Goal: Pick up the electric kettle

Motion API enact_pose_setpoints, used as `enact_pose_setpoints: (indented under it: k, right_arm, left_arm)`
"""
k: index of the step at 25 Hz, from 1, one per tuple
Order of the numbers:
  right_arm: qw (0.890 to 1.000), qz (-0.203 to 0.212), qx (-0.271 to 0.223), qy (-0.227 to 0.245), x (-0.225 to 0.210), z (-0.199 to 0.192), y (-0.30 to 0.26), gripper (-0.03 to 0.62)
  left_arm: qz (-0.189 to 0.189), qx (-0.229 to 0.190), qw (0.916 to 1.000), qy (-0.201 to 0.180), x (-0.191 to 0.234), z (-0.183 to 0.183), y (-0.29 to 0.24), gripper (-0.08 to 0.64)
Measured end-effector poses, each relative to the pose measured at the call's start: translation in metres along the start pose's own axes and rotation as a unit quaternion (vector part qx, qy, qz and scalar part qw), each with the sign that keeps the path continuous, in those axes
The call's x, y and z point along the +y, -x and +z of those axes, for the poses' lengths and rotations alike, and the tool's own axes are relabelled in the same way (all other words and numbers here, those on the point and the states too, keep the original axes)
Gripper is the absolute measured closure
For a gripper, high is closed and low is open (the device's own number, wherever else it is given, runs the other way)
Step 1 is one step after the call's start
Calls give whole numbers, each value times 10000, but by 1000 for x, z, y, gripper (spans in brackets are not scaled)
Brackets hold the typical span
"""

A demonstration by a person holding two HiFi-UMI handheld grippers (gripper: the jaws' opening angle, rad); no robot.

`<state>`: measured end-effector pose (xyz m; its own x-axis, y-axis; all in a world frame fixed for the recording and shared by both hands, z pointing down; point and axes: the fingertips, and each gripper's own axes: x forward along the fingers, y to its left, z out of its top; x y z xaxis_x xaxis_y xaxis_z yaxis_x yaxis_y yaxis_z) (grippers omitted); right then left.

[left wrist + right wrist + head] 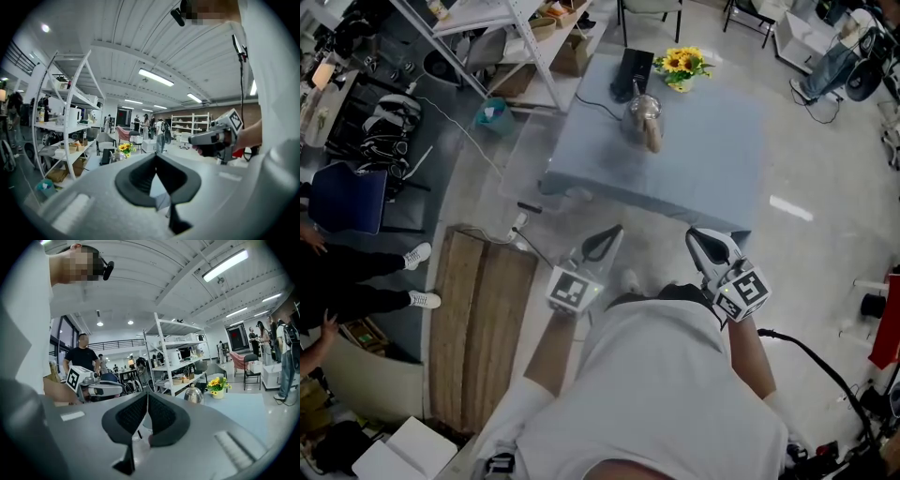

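Kettle (644, 110) stands upright on the far half of the grey counter (712, 164), its handle toward me. A black box (632, 73) sits just behind it, and I cannot tell whether they touch. A cable (592, 103) trails off the box to the left. Sunflowers (682, 64) are near the box, at the counter's far edge.

Left gripper (609, 236): held short of the counter's near edge, well apart from the kettle. In the left gripper view the jaws are pressed together at the tips, with nothing between them. That view shows the kettle small, beyond and left of the jaws.

Right gripper (701, 242): level with the left one, also short of the near edge. In the right gripper view the jaws are closed tip to tip and hold nothing, with the kettle beyond and to the right.

White rack (520, 33) stands left of the counter. A wooden mat (478, 337) lies on the floor at my left.
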<state>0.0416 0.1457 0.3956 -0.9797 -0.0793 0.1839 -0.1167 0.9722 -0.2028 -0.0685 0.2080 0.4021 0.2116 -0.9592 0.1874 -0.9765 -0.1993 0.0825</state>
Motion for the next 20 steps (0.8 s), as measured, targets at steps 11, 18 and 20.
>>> enact_pose_setpoints:
  k: [11,18,20]
  right_arm:
    - [9998,99,55,-139,-20,2,-16,574]
    - [9995,292,33,-63,-43,10,-31,572]
    - [9993,354,48,-58,-53,13,-35,572]
  left_arm:
    - [116,101,9998,87,14,-2,-13,558]
    - [307,76,9994,130,28,2,-30,558]
    - [343,81,9993,113,31,4,-38,558]
